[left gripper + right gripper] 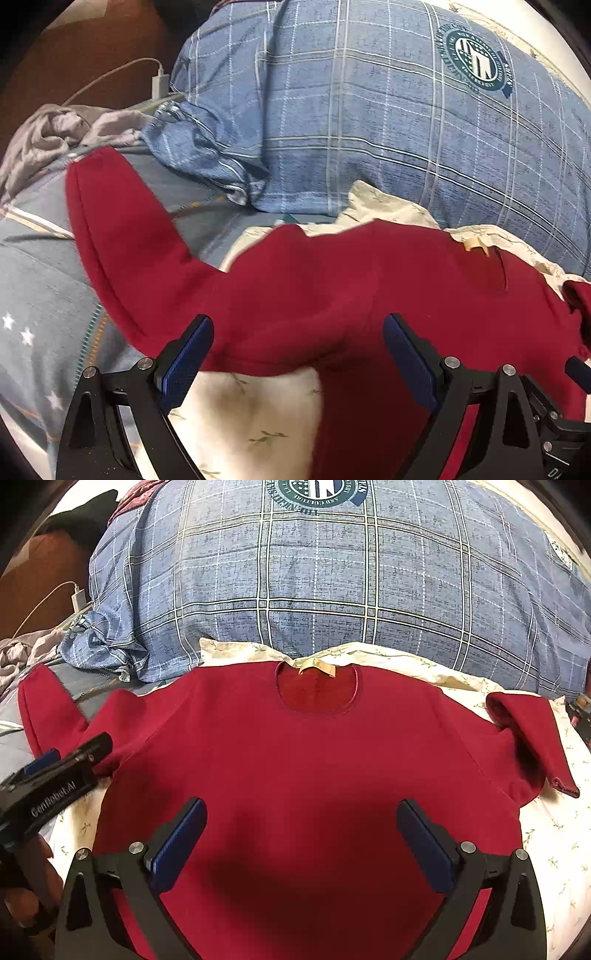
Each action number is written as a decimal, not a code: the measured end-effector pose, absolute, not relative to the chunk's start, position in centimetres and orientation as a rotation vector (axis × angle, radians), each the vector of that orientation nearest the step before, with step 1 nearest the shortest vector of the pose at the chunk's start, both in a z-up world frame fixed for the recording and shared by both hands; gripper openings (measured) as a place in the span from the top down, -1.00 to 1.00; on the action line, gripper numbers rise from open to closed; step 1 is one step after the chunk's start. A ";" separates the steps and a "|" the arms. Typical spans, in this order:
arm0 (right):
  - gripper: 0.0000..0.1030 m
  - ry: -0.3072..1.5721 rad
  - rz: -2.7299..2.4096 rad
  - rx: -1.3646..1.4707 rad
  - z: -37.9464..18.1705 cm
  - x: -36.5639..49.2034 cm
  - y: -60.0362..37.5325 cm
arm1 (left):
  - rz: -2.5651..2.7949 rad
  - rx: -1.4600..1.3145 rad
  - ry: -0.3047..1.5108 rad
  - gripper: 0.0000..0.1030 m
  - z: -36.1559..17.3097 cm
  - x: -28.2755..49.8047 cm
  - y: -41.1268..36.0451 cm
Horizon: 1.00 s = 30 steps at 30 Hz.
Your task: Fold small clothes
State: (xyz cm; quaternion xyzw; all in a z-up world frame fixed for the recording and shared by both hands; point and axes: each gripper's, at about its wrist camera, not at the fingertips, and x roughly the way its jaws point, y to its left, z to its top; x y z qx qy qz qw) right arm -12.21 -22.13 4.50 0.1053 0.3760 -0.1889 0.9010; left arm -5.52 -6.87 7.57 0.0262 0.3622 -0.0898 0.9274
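We are holding both grippers spread and empty over the red sweater (295,746), which is lying flat, neck away from us, on a floral sheet (554,834). The right gripper (301,834) is hovering above its body; the left gripper (297,350) is hanging near its left sleeve (122,229).

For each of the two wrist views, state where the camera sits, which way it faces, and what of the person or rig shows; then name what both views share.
Left wrist view: sits on the left gripper, facing forward over the left sleeve and underarm of the red long-sleeved sweater; only its own blue-padded fingers show, open.
Right wrist view: sits on the right gripper, facing the sweater's chest and neckline; its open fingers, the left gripper and a hand show.
Shared: the sweater, the blue plaid quilt, the white charger.
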 end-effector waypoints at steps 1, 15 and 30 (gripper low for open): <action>-0.99 0.780 -0.385 0.217 4.5 -12.2 -22.2 | -0.149 0.063 0.729 -0.80 8.2 -5.3 -6.3; -1.00 0.792 -0.350 0.248 4.3 -12.2 -22.7 | 0.372 0.129 0.683 -0.80 11.6 4.5 3.3; -0.99 0.815 -0.345 0.272 3.6 -12.4 -23.8 | 0.169 0.010 0.705 0.85 12.4 6.6 2.1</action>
